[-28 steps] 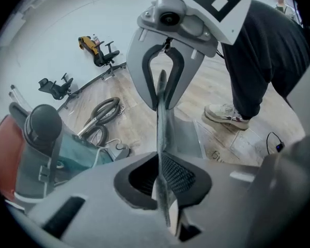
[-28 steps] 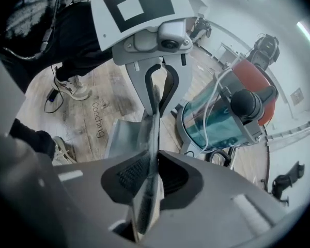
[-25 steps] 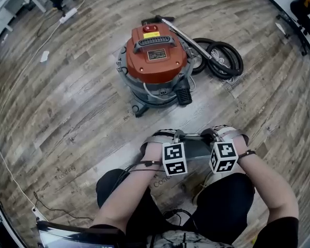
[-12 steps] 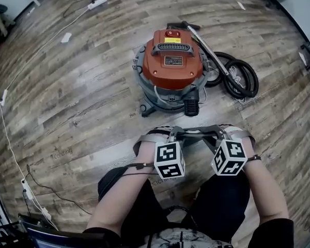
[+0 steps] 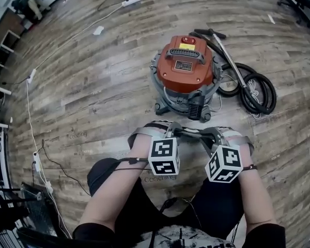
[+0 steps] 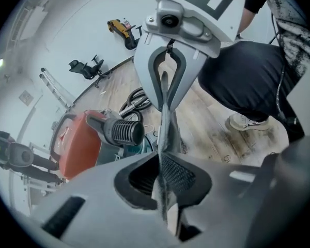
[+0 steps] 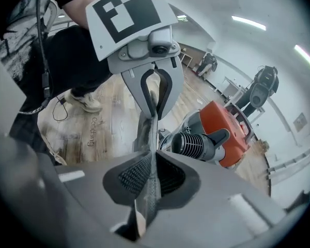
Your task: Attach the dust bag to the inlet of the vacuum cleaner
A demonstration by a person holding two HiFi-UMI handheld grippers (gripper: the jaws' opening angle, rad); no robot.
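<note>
Dust bag (image 5: 189, 134): flat, grey, pulled taut btwn the two grippers and held in the air over the wood floor (image 5: 93, 87), just in front of the person's knees. It's near the vacuum's base but apart from it, not on the inlet.

Left gripper (image 5: 171, 132): jaws nearly together, pinching the bag's left end. In the left gripper view (image 6: 163, 161) the bag (image 6: 168, 125) shows edge-on, a thin grey strip running out of the pads and up to the other gripper.

Right gripper (image 5: 212, 136): jaws have just been closing and are clamped on the bag's right end, w/ the fabric btwn the pads. Same edge-on strip (image 7: 148, 133) in the right gripper view, leaving its own jaws (image 7: 152, 159).

Vacuum (image 5: 188, 68): orange-red lid w/ black handle, grey drum, upright on the floor just beyond the bag. Inlet (image 5: 195, 109): black, ribbed, low on the drum's side facing the person. It sits left of the bag in the left gripper view (image 6: 123, 132) and right of it in the right gripper view (image 7: 194, 144).

Black hose (image 5: 256, 92) lies coiled on the floor right of the vacuum, and a metal tube (image 5: 228, 53) slants past the lid's right side. White cable (image 5: 30, 118) trails along the floor far left, w/ a power strip (image 5: 131, 1) at the top edge. The person's shoe (image 6: 245, 122) is planted on the floor behind the bag.
</note>
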